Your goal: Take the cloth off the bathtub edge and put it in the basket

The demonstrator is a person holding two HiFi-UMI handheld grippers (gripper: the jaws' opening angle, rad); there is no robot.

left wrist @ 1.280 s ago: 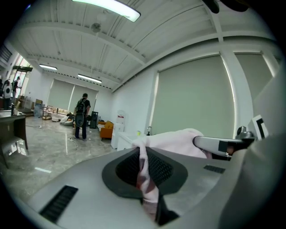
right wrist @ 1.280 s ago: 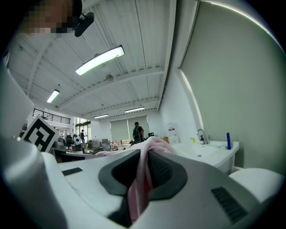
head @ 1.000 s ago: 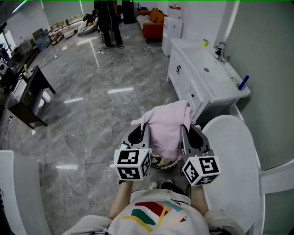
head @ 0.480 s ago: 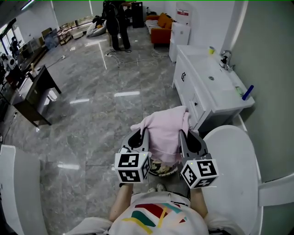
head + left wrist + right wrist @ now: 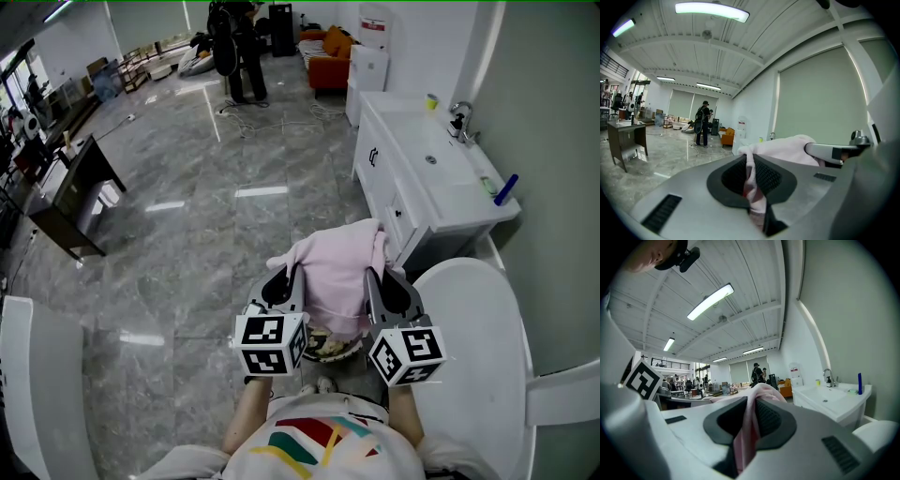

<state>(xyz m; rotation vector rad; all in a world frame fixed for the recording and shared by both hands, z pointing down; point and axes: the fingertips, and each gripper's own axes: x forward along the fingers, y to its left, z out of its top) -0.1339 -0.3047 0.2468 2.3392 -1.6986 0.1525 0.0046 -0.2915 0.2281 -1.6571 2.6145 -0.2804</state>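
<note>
From the head view, the left gripper point(image 5: 281, 281) and the right gripper point(image 5: 385, 279) are held side by side, level, with the pink cloth point(image 5: 337, 262) stretched between them and draped ahead of their tips. It is lifted clear of the white bathtub point(image 5: 487, 328), which curves just to the right of the right gripper. A round patterned rim point(image 5: 328, 347) shows directly under the hanging cloth; it may be the basket, though I cannot be sure. In the left gripper view the jaws are clenched on a thin fold of cloth running down between the pads. Only an edge is caught, so a tug from the other side could pull it free. In the right gripper view the jaws are likewise clamped on a fold of the cloth, with more fabric bunched over the tips. If one grip lets go before the other, the cloth would likely swing aside and land on the floor instead of in the basket. That grey polished stone floor point(image 5: 206, 244) spreads ahead of both grippers. A white sink cabinet point(image 5: 431, 178) stands beyond the right gripper, and a dark desk point(image 5: 66, 197) is far off to the left.
</note>
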